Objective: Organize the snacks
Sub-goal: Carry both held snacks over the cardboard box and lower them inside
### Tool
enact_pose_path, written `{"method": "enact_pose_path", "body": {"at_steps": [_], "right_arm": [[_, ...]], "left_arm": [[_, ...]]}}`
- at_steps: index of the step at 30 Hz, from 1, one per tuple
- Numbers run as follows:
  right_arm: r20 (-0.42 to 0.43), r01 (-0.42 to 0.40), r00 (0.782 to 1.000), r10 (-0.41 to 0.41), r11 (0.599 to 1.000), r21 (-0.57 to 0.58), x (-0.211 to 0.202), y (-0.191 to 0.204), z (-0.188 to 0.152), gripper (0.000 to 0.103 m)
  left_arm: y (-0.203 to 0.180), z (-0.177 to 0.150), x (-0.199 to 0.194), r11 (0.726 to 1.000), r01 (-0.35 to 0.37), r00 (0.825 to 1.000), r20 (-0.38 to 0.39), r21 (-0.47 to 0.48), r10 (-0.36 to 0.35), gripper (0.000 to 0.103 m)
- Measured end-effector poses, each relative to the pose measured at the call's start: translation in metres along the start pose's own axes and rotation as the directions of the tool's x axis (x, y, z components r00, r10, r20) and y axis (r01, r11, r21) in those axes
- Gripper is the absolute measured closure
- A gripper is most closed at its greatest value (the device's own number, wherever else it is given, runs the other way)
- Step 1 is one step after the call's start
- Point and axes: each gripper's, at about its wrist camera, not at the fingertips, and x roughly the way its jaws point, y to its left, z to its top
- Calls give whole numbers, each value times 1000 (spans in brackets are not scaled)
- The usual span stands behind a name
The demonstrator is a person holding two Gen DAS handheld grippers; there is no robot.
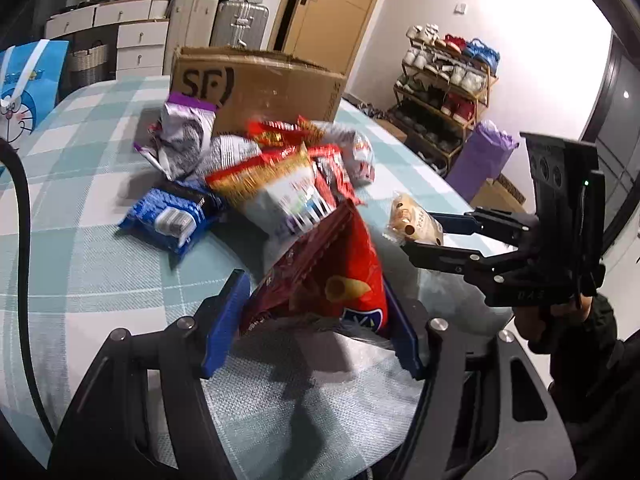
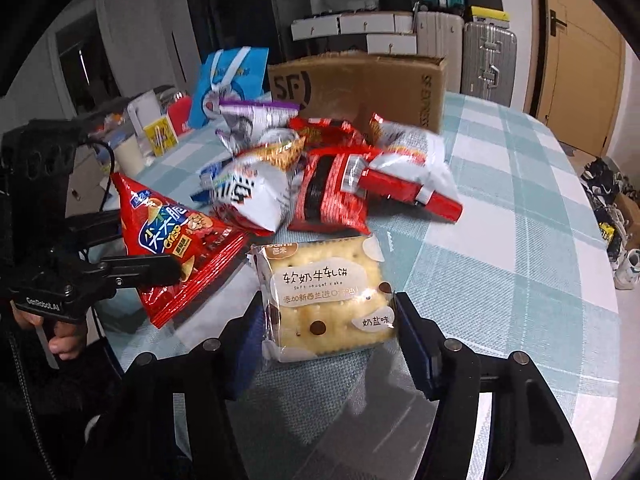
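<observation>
The left tool (image 1: pixel 316 320) is pinched on the red chip bag (image 1: pixel 332 276), its blue pads pressing the lower body of the bag from both sides; the bag hangs clear of the surface (image 1: pixel 80 248). The right tool (image 2: pixel 324 328) is clamped across the wrapped nougat cracker (image 2: pixel 324 292), one pad on each side edge, with the pack lifted off the checked cloth. The chip bag is judged light, air-filled and slick (its film crumples where the pads bear), so a hold low on the body or at the crimped seam is likely to be the most secure. The cracker pack is small, flat and fairly stiff, but its contents are probably brittle; edge contact with moderate pressure suits it. Beyond both tools lies the loose snack pile (image 2: pixel 332 168), and behind it stands the open cardboard box (image 2: pixel 360 88), the probable destination.
</observation>
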Motion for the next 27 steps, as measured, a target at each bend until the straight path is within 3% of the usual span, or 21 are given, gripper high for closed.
{"method": "enact_pose_path", "body": {"at_steps": [13,23,27], "right_arm": [[169,37,985,-45,998,55,-40,-11,43,41],[234,58,969,-84,992,115,-46,-29,95,41],[245,61,966,-89,991,119,-43,-32,110,41]], "left_arm": [[9,47,-41,998,-57,989,137,-20,59,40],[21,111,-58,990,-135,956,259,-29,137,39],[33,140,-53,985,-165,947,271,-46,172,39]]}}
